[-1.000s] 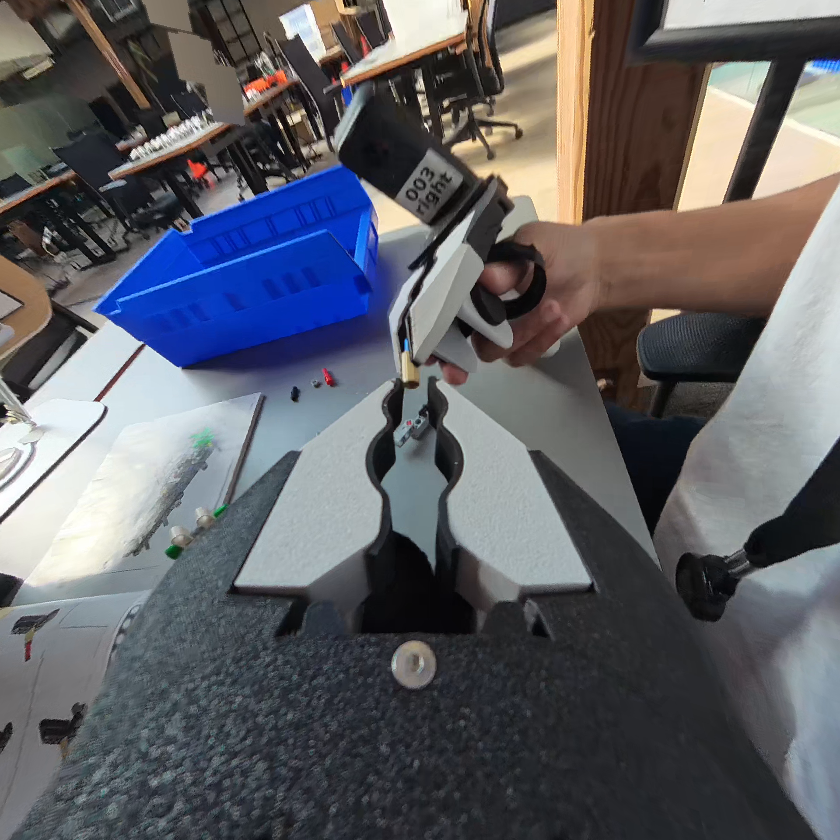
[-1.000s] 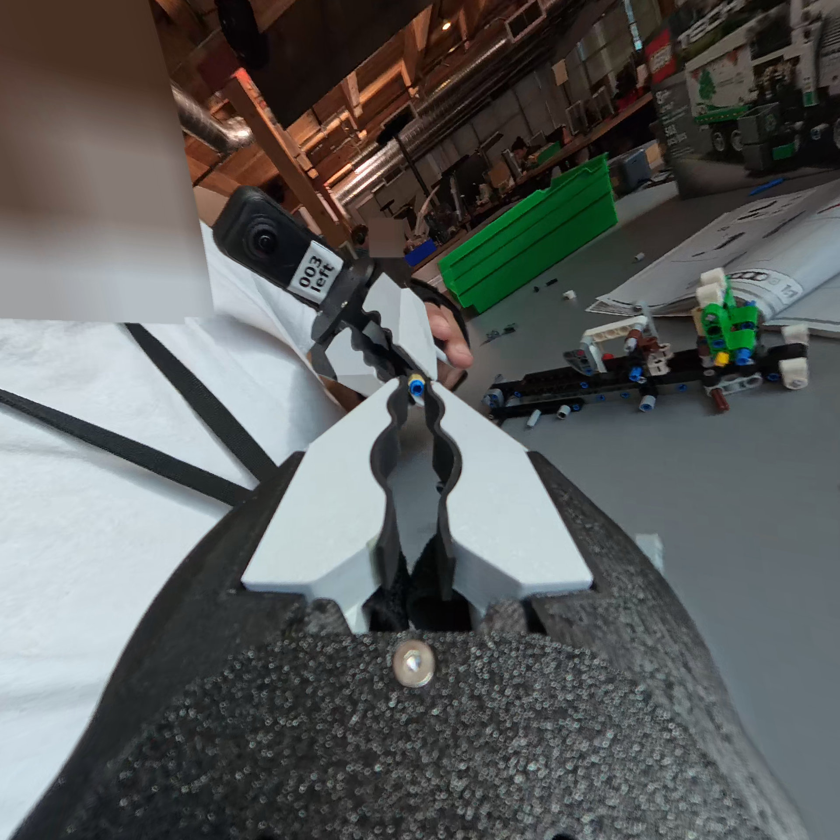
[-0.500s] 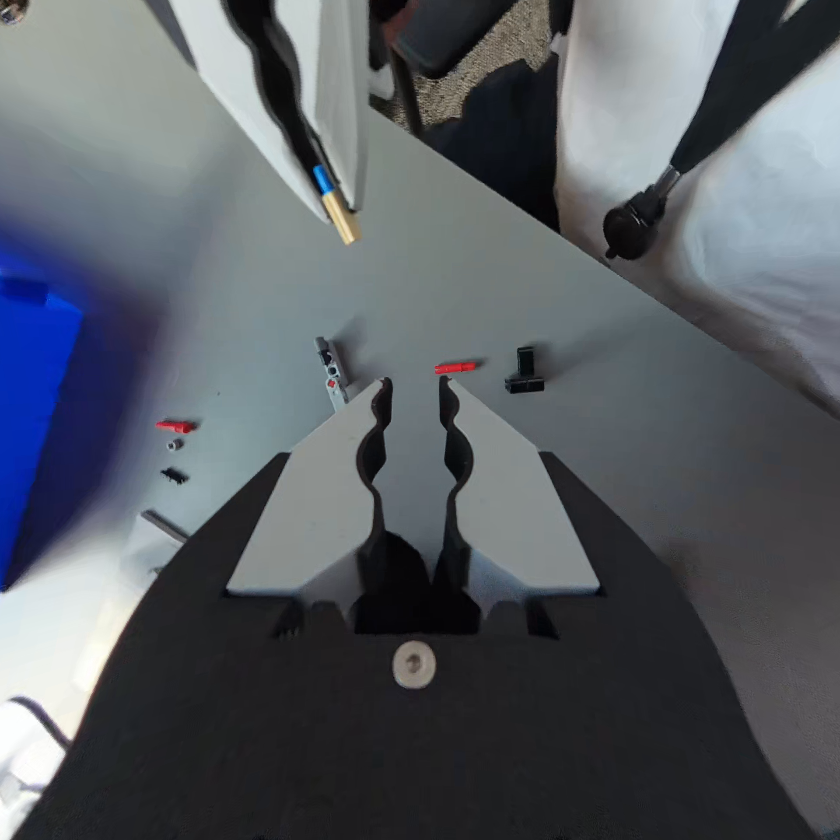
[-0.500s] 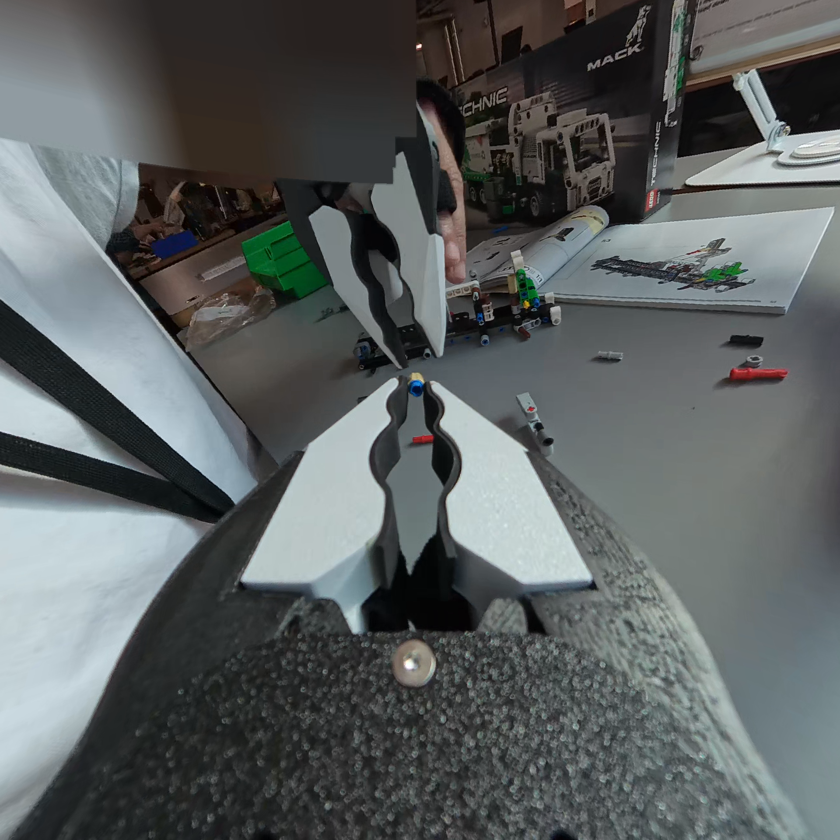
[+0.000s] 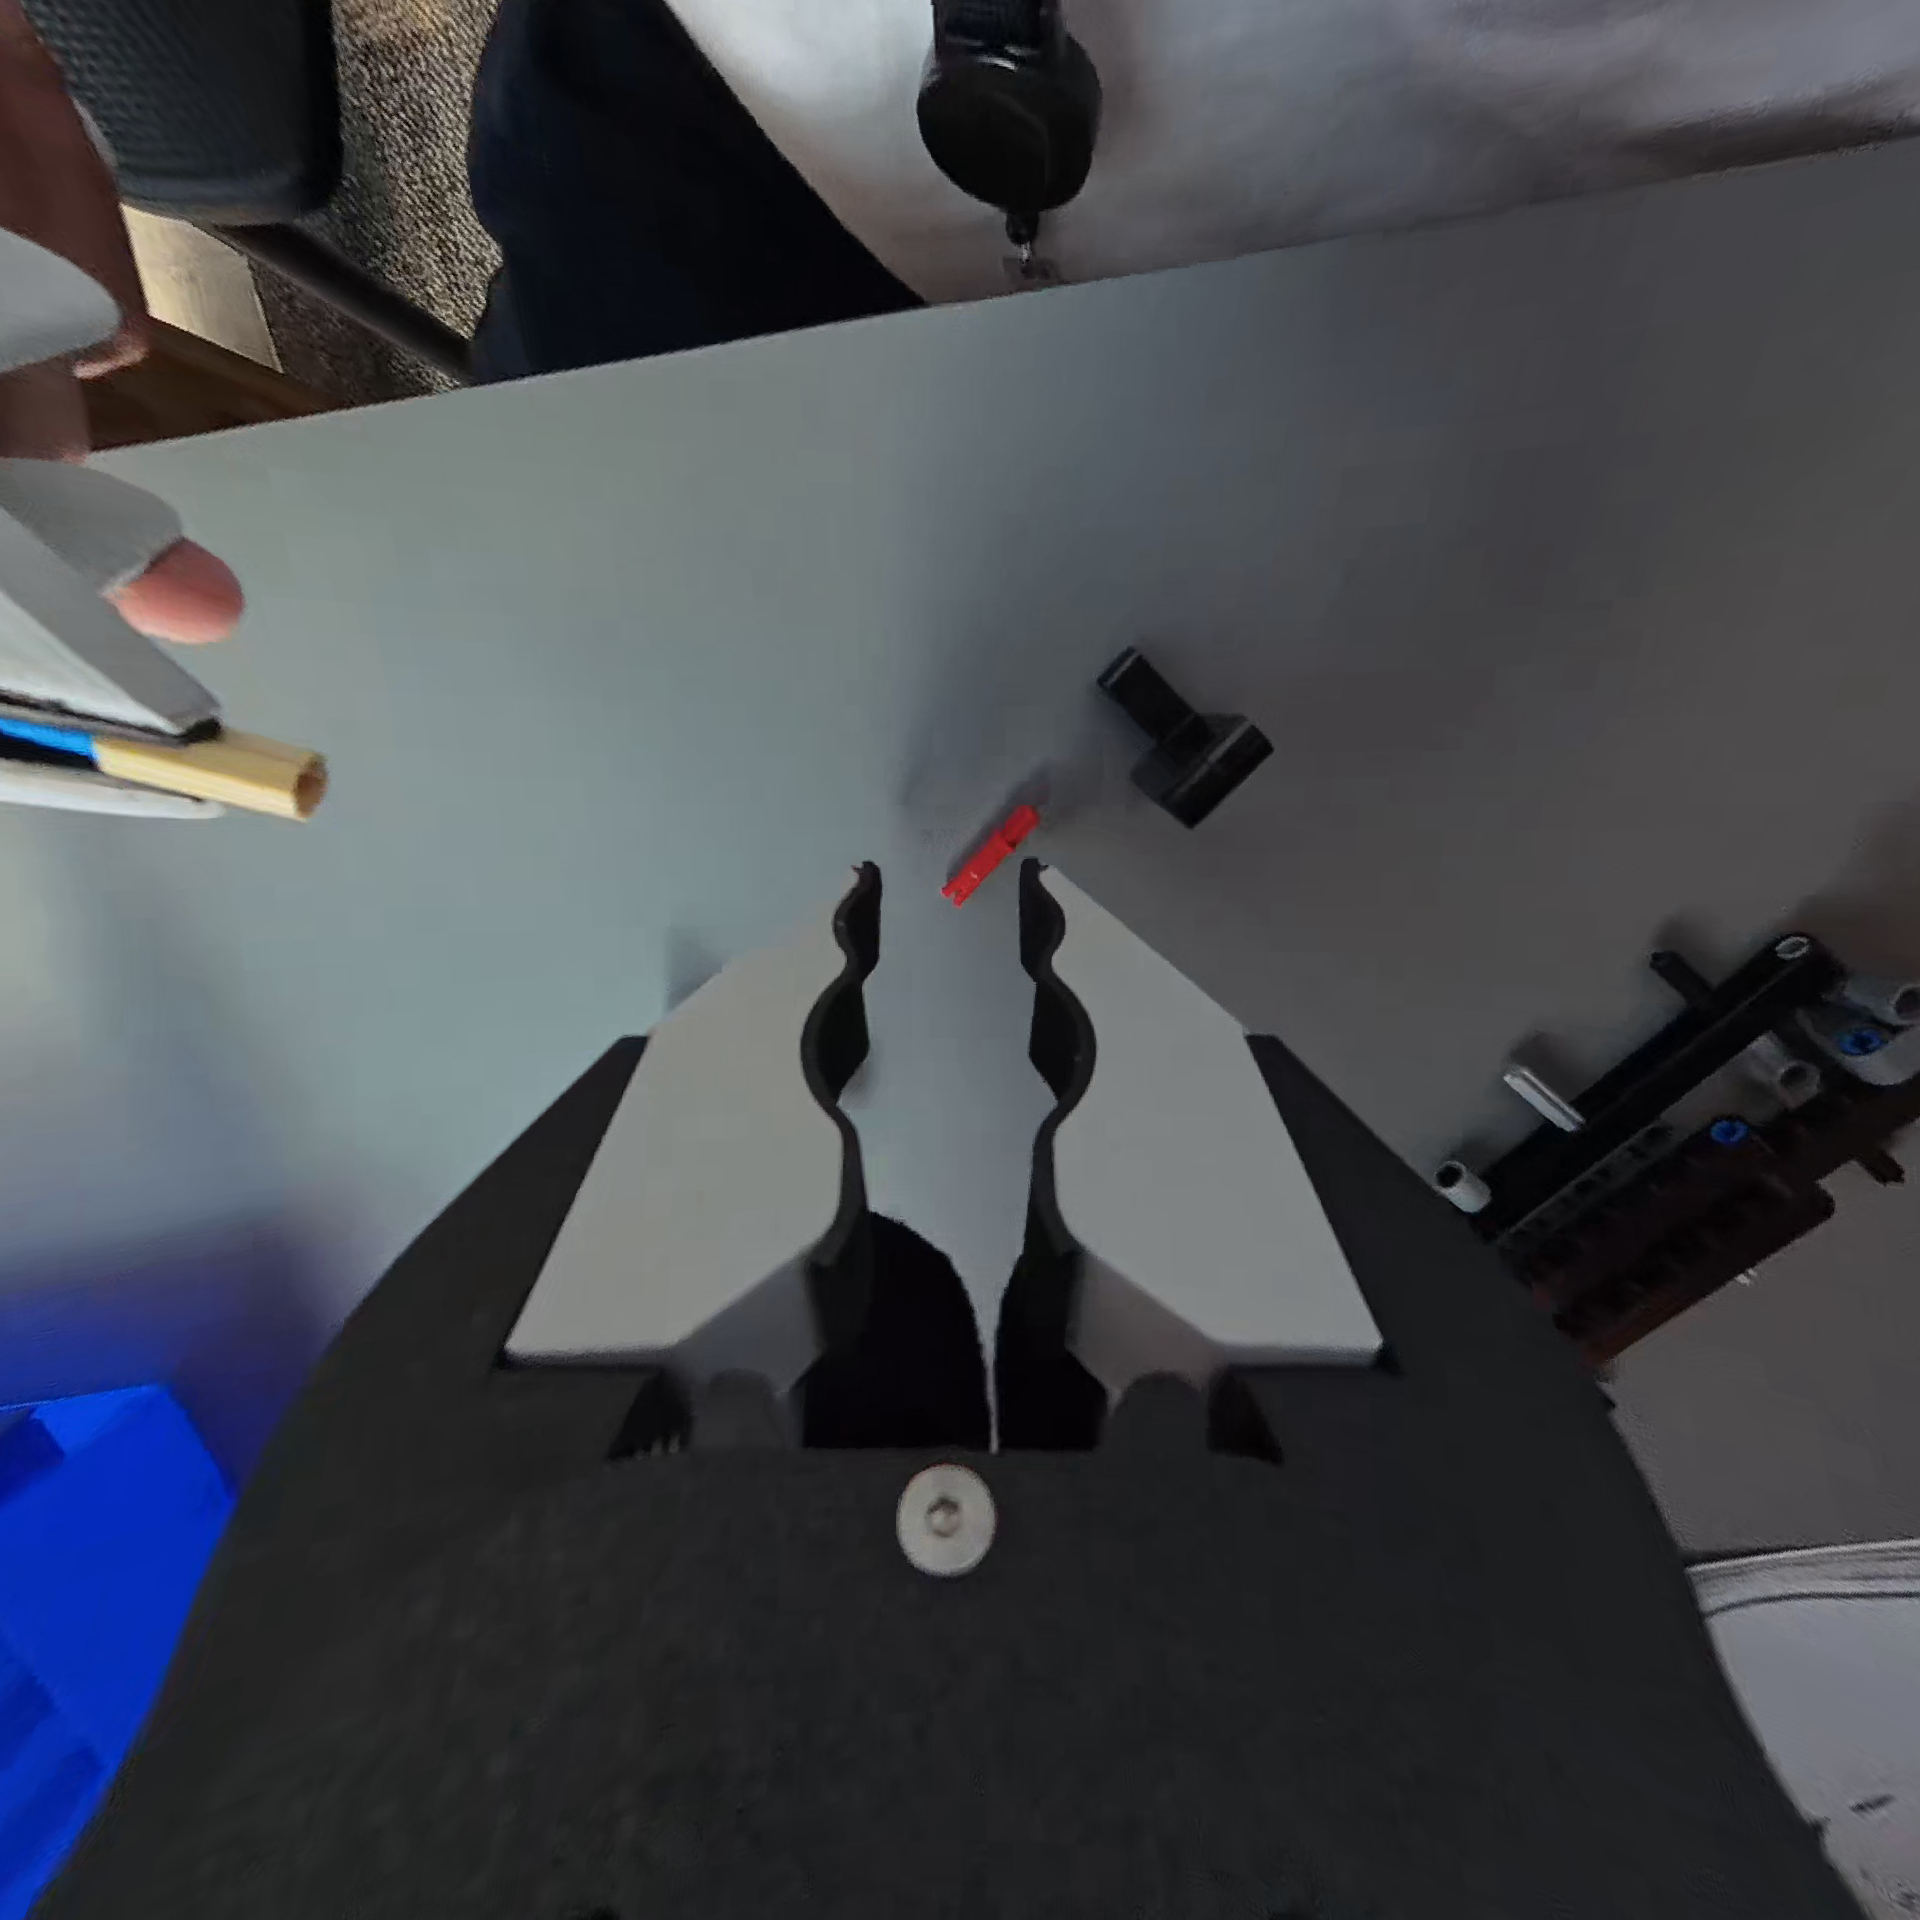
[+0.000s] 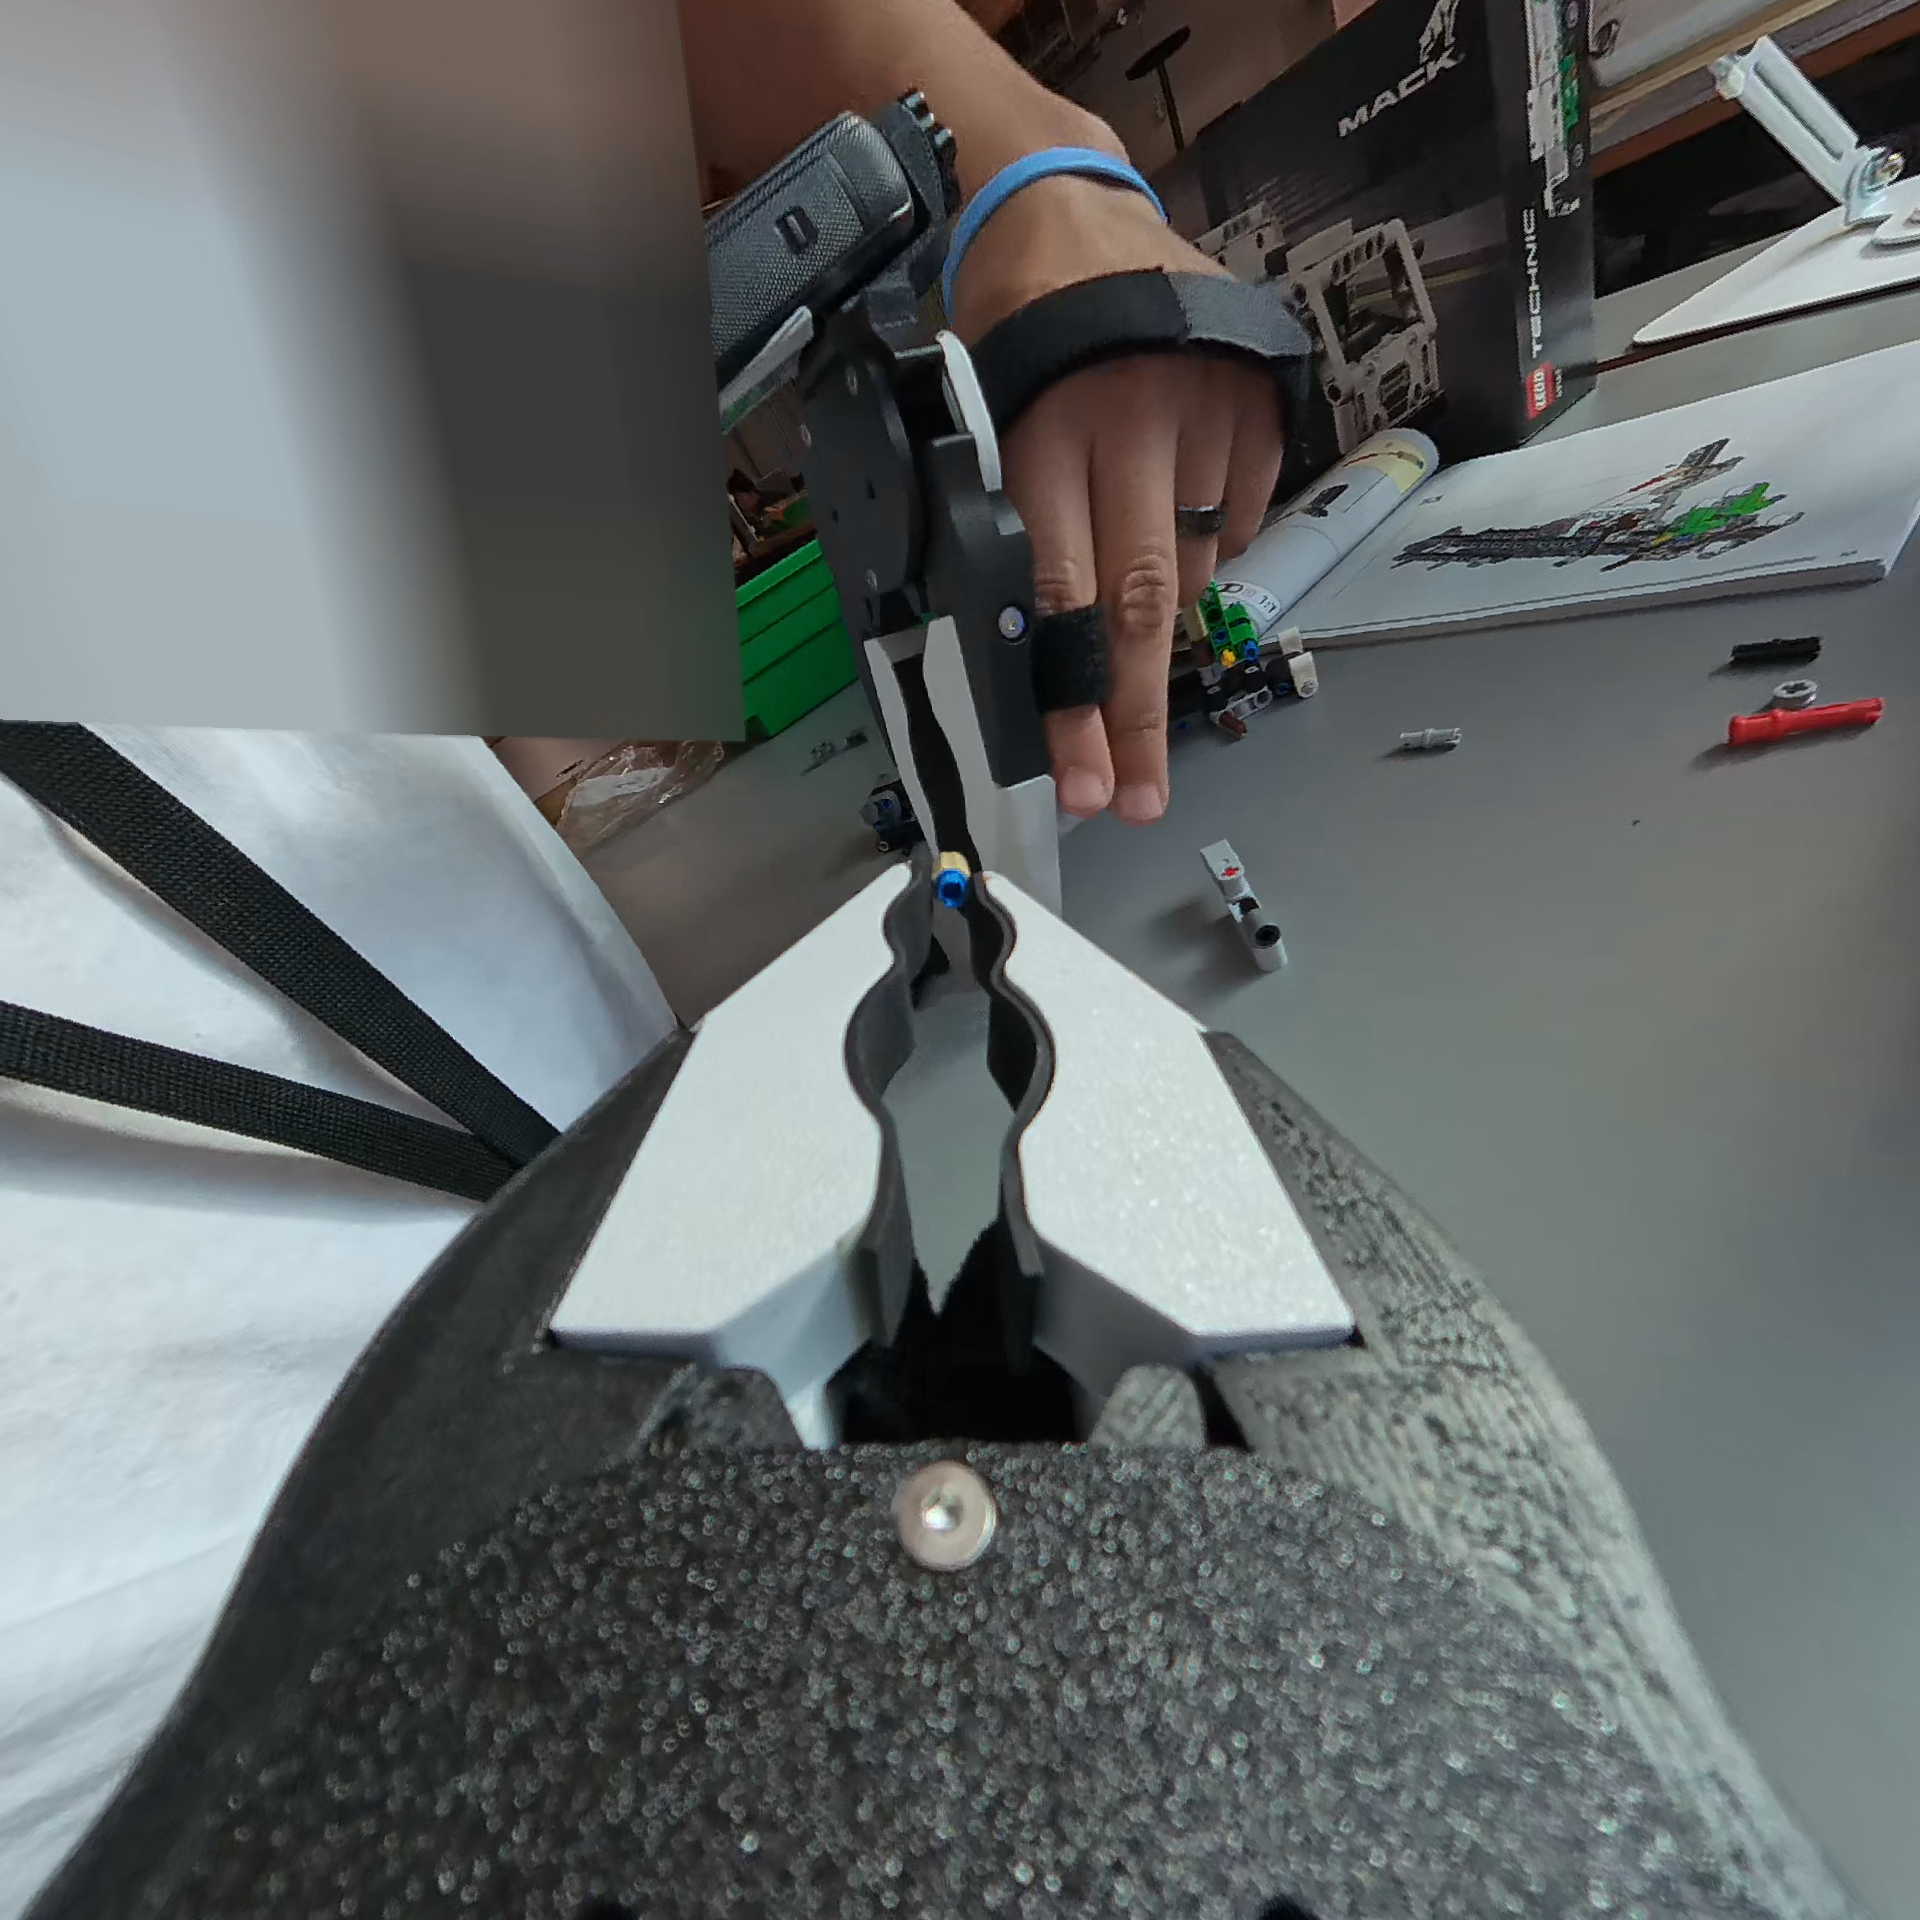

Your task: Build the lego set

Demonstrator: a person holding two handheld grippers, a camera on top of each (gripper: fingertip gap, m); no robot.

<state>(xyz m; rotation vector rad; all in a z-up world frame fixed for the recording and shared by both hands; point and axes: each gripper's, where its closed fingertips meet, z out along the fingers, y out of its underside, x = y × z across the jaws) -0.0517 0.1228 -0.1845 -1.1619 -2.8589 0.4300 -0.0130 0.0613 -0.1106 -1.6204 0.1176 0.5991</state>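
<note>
In the left wrist view, the left gripper has been swung from the grey piece seen 0.5 s ago onto the red pin, which now lies on the grey table between the 2 parted, empty jaw tips at the frame centre, so a pick of this pin is judged to be prepared; only a corner of the blue bin is seen at the lower left, and its contents cannot be told. In the right wrist view, the right gripper is kept clamped on the blue-and-tan pin at the centre, the half-built chassis is seen behind the hand, and the green bin at the left is too hidden for its contents to be judged.
</note>
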